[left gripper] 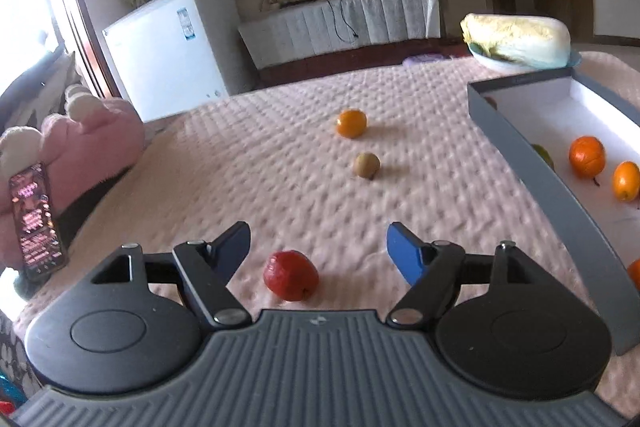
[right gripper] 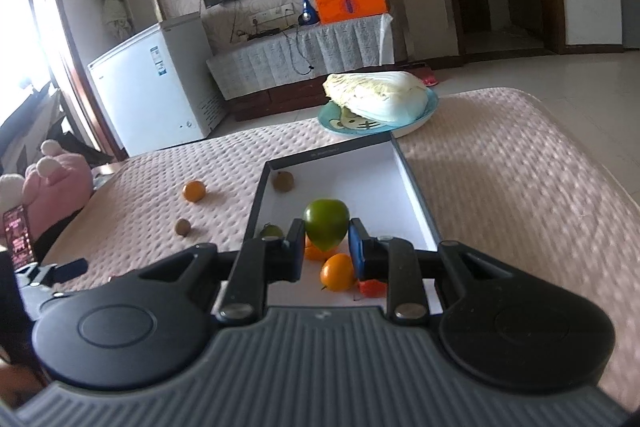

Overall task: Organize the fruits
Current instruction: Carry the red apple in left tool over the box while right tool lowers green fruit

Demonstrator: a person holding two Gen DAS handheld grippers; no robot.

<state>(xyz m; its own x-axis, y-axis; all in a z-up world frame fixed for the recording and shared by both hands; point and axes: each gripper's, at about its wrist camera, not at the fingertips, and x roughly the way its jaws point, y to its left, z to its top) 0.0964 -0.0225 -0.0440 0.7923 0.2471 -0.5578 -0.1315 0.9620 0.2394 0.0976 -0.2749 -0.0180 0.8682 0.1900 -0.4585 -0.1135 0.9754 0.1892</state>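
Right gripper (right gripper: 323, 247): fingers (right gripper: 295, 247) pinch a green fruit (right gripper: 326, 229) at its two sides; fruit held above the open grey box (right gripper: 416, 195), over the near half of the white interior. Below it in the box: a small orange fruit (right gripper: 338, 271), a red piece (right gripper: 373, 287) at 5 o'clock of that, a second green fruit (right gripper: 271, 230) against the left wall, a brown fruit (right gripper: 283, 181) in the far left corner.

Left gripper (left gripper: 318, 247): fingers (left gripper: 404, 251) spread wide, holding nothing. A red fruit (left gripper: 291, 275) lies on the pink quilted cover (left gripper: 240, 167) between them, low in the gap, not touched. Further out at 12 o'clock: a brown fruit (left gripper: 367, 165), then an orange fruit (left gripper: 351, 123). Box at 3 o'clock of these.

Beyond the box, at its 12 o'clock: a cabbage (right gripper: 378, 95) on a blue plate (right gripper: 424, 119).

Step in hand (judged): right side delivering green fruit into box; left side lining up on red fruit.

Next move calls for: lowering the green fruit to a bare patch of box floor before spreading the fingers, so it does not roll onto the others; left fingers need to advance and drop around the red fruit, then close.
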